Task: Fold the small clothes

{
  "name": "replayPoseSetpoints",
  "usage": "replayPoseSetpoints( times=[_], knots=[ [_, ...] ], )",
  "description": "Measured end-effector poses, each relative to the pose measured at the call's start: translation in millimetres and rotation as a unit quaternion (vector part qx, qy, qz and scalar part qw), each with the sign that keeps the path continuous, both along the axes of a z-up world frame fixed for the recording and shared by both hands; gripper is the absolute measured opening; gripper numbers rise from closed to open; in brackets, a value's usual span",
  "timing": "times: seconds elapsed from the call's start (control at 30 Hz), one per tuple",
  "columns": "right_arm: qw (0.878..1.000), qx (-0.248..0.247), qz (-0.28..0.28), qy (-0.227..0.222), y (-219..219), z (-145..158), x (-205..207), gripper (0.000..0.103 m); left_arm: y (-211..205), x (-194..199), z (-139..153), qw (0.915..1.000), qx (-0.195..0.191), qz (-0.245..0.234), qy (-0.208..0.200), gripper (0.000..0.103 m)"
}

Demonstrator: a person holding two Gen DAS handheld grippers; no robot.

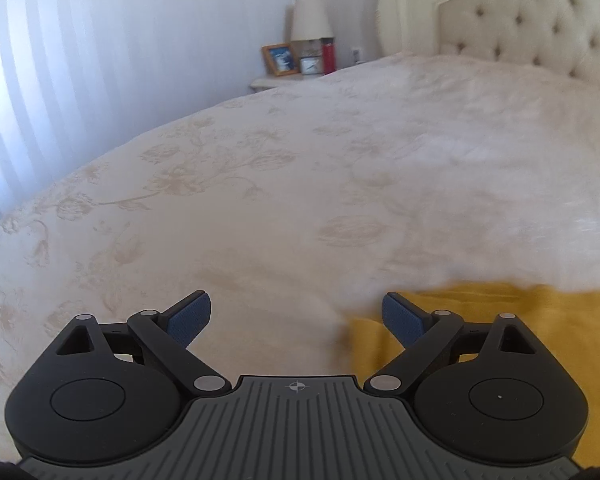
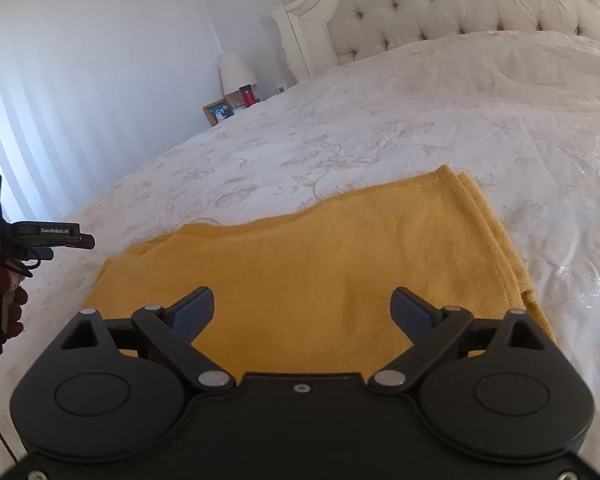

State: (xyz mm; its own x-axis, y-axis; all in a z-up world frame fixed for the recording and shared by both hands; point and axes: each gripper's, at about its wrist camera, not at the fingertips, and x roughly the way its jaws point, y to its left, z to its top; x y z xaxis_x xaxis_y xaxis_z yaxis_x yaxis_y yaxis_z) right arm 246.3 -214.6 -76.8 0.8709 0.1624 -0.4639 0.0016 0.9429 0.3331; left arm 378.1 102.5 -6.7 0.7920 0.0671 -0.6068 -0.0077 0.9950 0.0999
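A mustard-yellow garment lies folded flat on the white bedspread. My right gripper is open and empty, held just above the garment's near part. My left gripper is open and empty, over the bedspread at the garment's left edge; the yellow cloth shows at the lower right of the left wrist view. The left gripper also shows at the left edge of the right wrist view, beside the garment.
A tufted cream headboard stands at the far end of the bed. A bedside table carries a lamp, a picture frame, a small clock and a red bottle. A pale curtain hangs on the left.
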Motion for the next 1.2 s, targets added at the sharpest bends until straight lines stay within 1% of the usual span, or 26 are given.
replayPoseSetpoints(
  times=[0.07,0.13,0.2,0.27,0.3,0.37,0.4,0.43,0.47,0.53,0.6,0.67,0.73,0.8,0.83,0.9,0.97,1.1,1.2],
  knots=[
    [1.0,-0.003,0.001,0.008,1,-2,1,0.099,-13,-16,-2,0.9992,-0.023,-0.034,0.002,0.094],
    [1.0,-0.014,0.01,0.022,4,-4,3,0.101,-28,-28,-9,0.9974,-0.028,-0.065,0.01,0.094],
    [0.999,-0.031,0.02,0.035,8,-6,5,0.102,-42,-37,-20,0.9954,-0.02,-0.092,0.021,0.094],
    [0.998,-0.042,0.024,0.05,10,-10,7,0.102,-51,-41,-34,0.9937,0.003,-0.106,0.036,0.094],
    [0.997,-0.049,0.024,0.06,10,-11,8,0.102,-52,-41,-42,0.9935,0.014,-0.103,0.046,0.094],
    [0.994,-0.077,0.02,0.081,11,-15,9,0.102,-44,-41,-55,0.9942,0.013,-0.088,0.061,0.094],
    [0.991,-0.097,0.018,0.092,11,-16,10,0.102,-35,-43,-60,0.9951,-0.003,-0.075,0.064,0.097],
    [0.989,-0.112,0.018,0.099,11,-18,10,0.102,-25,-46,-62,0.9958,-0.023,-0.061,0.065,0.101],
    [0.987,-0.121,0.017,0.105,10,-19,10,0.102,-16,-46,-63,0.996,-0.037,-0.046,0.067,0.103],
    [0.985,-0.129,0.014,0.113,7,-19,10,0.102,-3,-51,-64,0.9961,-0.049,-0.028,0.068,0.103],
    [0.984,-0.134,0.012,0.117,6,-19,10,0.102,1,-54,-61,0.9962,-0.044,-0.027,0.07,0.103],
    [0.984,-0.135,0.012,0.117,5,-19,9,0.102,0,-56,-52,0.9968,-0.043,-0.015,0.065,0.102],
    [0.984,-0.134,0.012,0.115,6,-17,9,0.102,-6,-59,-36,0.9986,-0.037,-0.012,0.035,0.102],
    [0.985,-0.132,0.012,0.113,5,-16,8,0.102,-19,-57,-21,0.9991,-0.032,-0.027,0.008,0.102],
    [0.985,-0.13,0.011,0.11,5,-15,7,0.102,-26,-53,-15,0.9989,-0.03,-0.036,0.003,0.102],
    [0.986,-0.124,0.011,0.107,3,-13,6,0.102,-42,-42,-9,0.9984,-0.024,-0.051,0.002,0.102],
    [0.987,-0.121,0.007,0.104,0,-12,4,0.102,-57,-30,-9,0.998,-0.014,-0.062,0.002,0.102],
    [0.988,-0.112,0.001,0.104,-7,-11,4,0.102,-82,-5,-19,0.9977,-0.003,-0.067,0.013,0.102],
    [0.989,-0.11,0.002,0.102,-8,-11,4,0.102,-89,11,-30,0.9977,0.005,-0.061,0.028,0.102]
  ],
)
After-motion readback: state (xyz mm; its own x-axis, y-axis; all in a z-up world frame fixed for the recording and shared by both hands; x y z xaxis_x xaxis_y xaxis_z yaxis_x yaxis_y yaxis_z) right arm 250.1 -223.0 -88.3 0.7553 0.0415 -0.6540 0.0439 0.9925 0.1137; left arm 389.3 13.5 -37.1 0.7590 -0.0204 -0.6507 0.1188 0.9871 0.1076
